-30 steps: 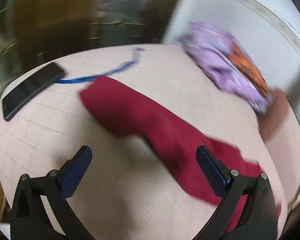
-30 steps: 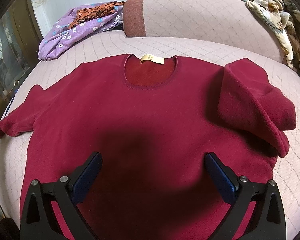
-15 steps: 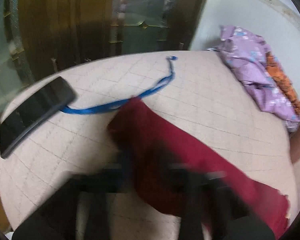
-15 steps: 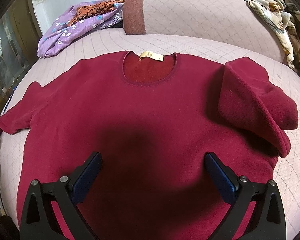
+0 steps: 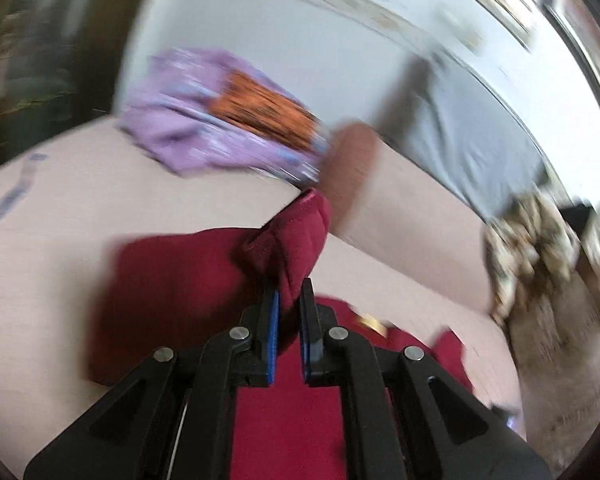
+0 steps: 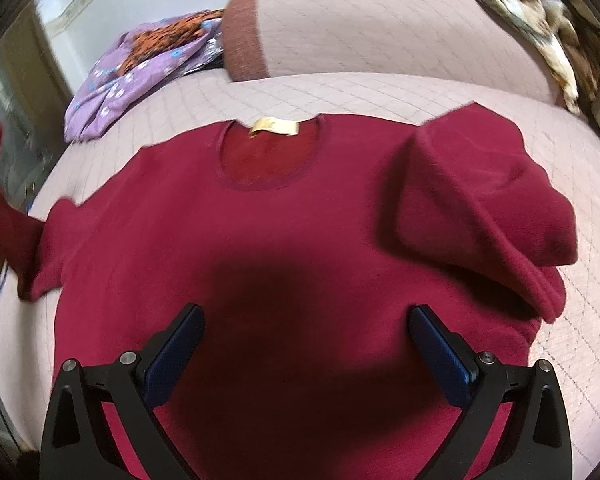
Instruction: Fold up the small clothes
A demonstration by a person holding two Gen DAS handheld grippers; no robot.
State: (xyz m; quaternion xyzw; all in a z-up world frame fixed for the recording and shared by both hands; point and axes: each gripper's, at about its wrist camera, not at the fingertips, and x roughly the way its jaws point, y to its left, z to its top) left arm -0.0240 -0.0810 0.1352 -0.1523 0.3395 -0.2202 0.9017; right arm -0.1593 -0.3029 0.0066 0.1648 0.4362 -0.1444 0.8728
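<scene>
A dark red sweater (image 6: 284, 248) lies flat on the pink quilted bed, neck label (image 6: 275, 126) at the far side. Its right sleeve (image 6: 476, 204) is folded in over the body. My left gripper (image 5: 289, 300) is shut on the cuff of the left sleeve (image 5: 296, 236) and holds it lifted off the bed; the raised sleeve also shows at the left edge of the right wrist view (image 6: 0, 216). My right gripper (image 6: 306, 344) is open and empty, hovering over the sweater's lower body.
A purple floral cloth with an orange garment (image 6: 140, 68) lies at the far left of the bed. A pink bolster (image 6: 380, 28) runs along the back. A patterned cloth (image 6: 540, 20) lies at the far right. A blue strap (image 5: 8, 196) lies on the bed.
My left gripper closed on the left sleeve's cuff and lifted it, swinging toward the sweater's body. The right gripper stayed open over the sweater.
</scene>
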